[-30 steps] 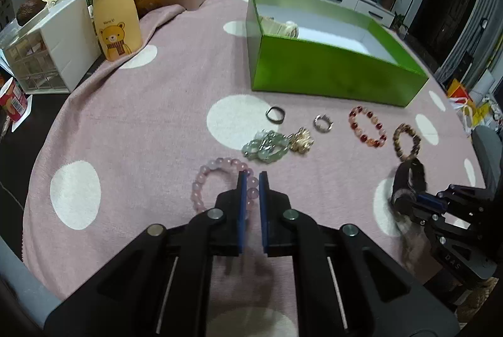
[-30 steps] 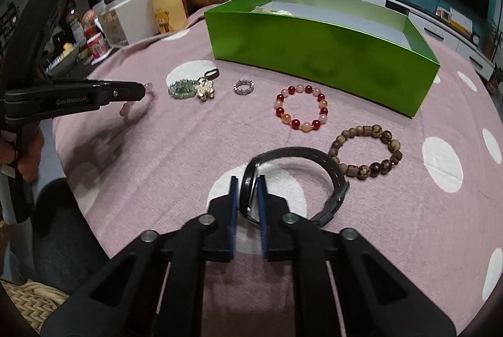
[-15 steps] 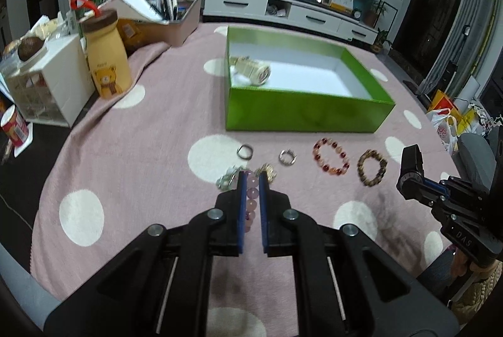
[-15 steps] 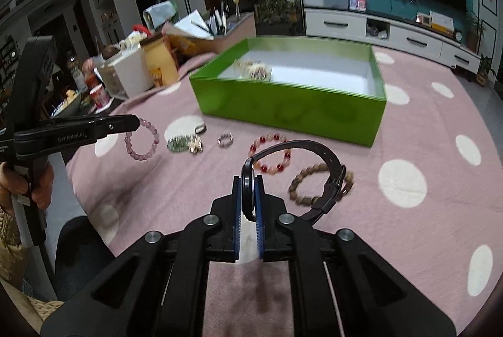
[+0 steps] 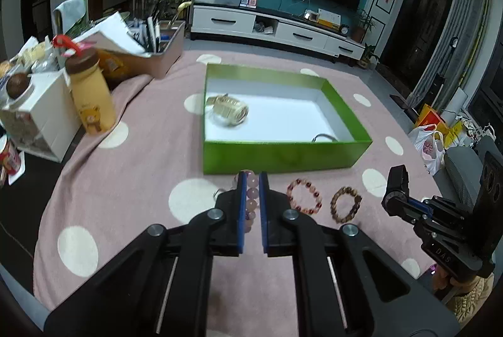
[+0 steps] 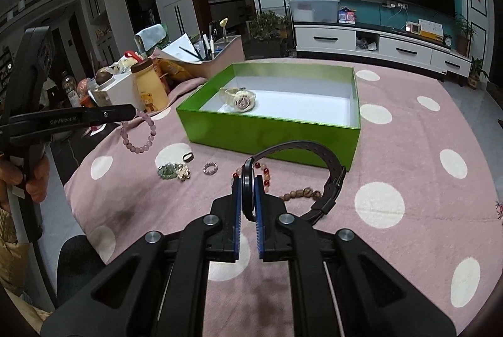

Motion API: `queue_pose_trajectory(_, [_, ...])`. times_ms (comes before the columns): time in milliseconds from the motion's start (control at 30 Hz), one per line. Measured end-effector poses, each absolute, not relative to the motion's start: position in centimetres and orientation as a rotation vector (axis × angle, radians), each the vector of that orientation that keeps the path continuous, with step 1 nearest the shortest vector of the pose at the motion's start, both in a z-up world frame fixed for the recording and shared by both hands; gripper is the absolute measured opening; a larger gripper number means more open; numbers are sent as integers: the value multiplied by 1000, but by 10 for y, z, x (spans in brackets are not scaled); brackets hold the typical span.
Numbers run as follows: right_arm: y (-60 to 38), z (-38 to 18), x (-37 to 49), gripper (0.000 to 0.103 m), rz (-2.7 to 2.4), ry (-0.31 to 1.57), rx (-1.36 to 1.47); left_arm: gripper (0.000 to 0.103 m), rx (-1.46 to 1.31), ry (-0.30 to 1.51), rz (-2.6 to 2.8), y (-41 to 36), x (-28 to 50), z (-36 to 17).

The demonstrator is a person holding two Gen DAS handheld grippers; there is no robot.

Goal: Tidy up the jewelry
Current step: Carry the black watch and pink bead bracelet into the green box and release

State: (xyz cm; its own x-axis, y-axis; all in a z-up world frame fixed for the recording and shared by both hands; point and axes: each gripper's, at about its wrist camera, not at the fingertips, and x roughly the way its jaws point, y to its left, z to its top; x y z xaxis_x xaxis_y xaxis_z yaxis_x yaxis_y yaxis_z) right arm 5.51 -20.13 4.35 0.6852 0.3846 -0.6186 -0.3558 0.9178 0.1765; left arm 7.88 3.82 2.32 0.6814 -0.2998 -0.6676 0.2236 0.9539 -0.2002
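Observation:
My left gripper (image 5: 251, 179) is shut on a pink bead bracelet (image 5: 250, 205) and holds it above the table; the bracelet hangs from it in the right wrist view (image 6: 140, 134). My right gripper (image 6: 248, 179) is shut on a black watch (image 6: 327, 176), lifted above the cloth. The open green box (image 5: 283, 154) (image 6: 267, 132) lies ahead and holds a cream watch (image 5: 227, 110) (image 6: 240, 98). A red bead bracelet (image 5: 304, 200), a brown bead bracelet (image 5: 345, 203), a green pendant (image 6: 168, 171), a silver ring (image 6: 210, 168) and a dark ring (image 6: 187, 156) lie on the cloth.
The table has a pink cloth with white dots (image 5: 141, 167). At the left stand a yellow bear bottle (image 5: 89, 94), a white drawer box (image 5: 34, 113) and a tray of papers and pens (image 5: 147, 53). Beyond the far edge is a TV cabinet (image 6: 377, 47).
Both grippers have risen well above the table. The left one has lifted the pink bracelet off the cloth, and the right one has lifted the black watch; the green box now lies lower in view.

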Motion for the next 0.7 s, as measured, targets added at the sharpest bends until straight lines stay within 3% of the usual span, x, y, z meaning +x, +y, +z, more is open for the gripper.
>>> queue_pose_trajectory(700, [-210, 84, 122, 7, 369, 581, 13, 7, -44, 733, -304, -7, 156, 48])
